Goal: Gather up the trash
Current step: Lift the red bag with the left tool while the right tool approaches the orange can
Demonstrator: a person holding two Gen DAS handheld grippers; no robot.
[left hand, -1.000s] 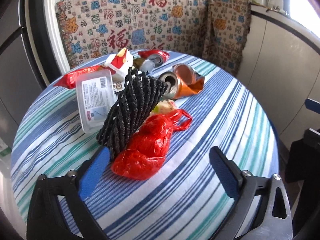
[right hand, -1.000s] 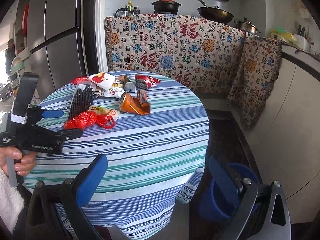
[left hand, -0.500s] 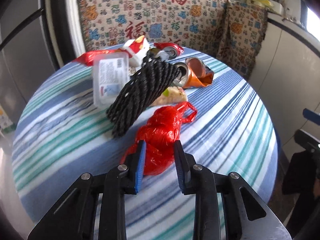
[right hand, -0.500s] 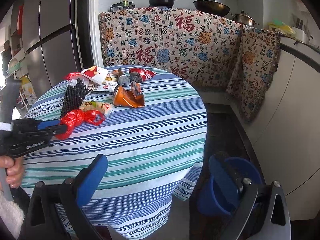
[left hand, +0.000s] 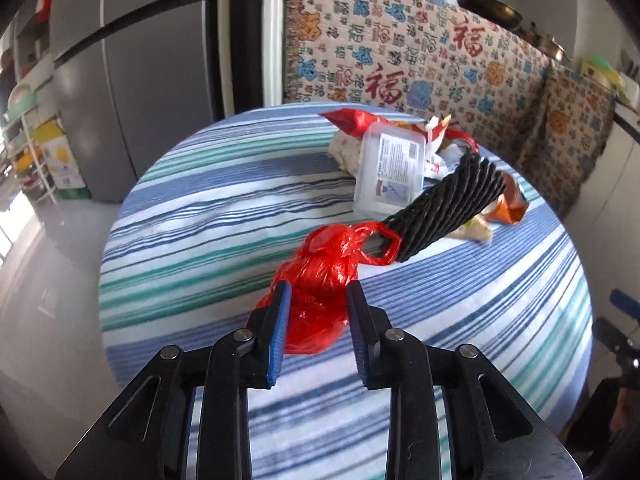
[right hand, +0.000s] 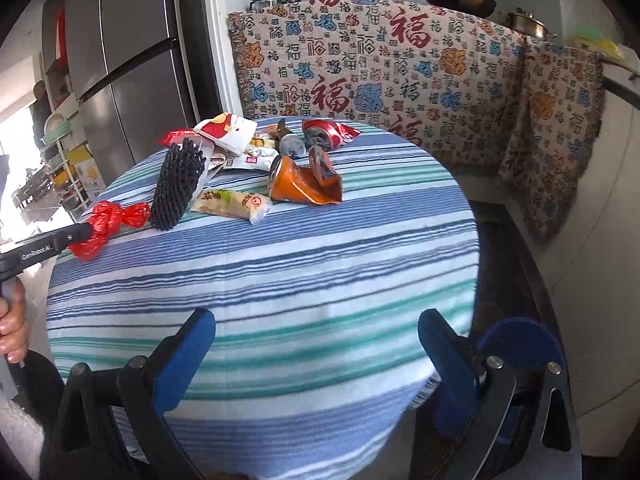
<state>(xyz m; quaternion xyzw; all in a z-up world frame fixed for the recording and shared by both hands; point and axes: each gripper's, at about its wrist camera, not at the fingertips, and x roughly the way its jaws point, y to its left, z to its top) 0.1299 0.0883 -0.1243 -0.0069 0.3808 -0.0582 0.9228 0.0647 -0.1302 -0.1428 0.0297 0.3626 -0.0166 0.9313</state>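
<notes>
- Left gripper (left hand: pixel 316 300) clamped on red plastic bag (left hand: pixel 320 280), jaws just eased slightly wider, near left on striped tabletop (left hand: pixel 200 216).
- Right gripper (right hand: pixel 316 344) released, empty, over near tabletop edge.
- Farther: black ribbed roll (right hand: pixel 178 184), crushed orange can (right hand: pixel 304 184).

fridge (right hand: pixel 132 60) grey | patterned cloth (right hand: pixel 380 72) behind | striped round table (right hand: pixel 280 280)

Bag (left hand: pixel 320 280) on table (left hand: pixel 200 216) — before roll (left hand: pixel 444 210), beside container (left hand: pixel 390 174).

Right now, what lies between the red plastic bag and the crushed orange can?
In the right wrist view, the black ribbed roll and a pale snack packet lie between red plastic bag and orange can.
</notes>
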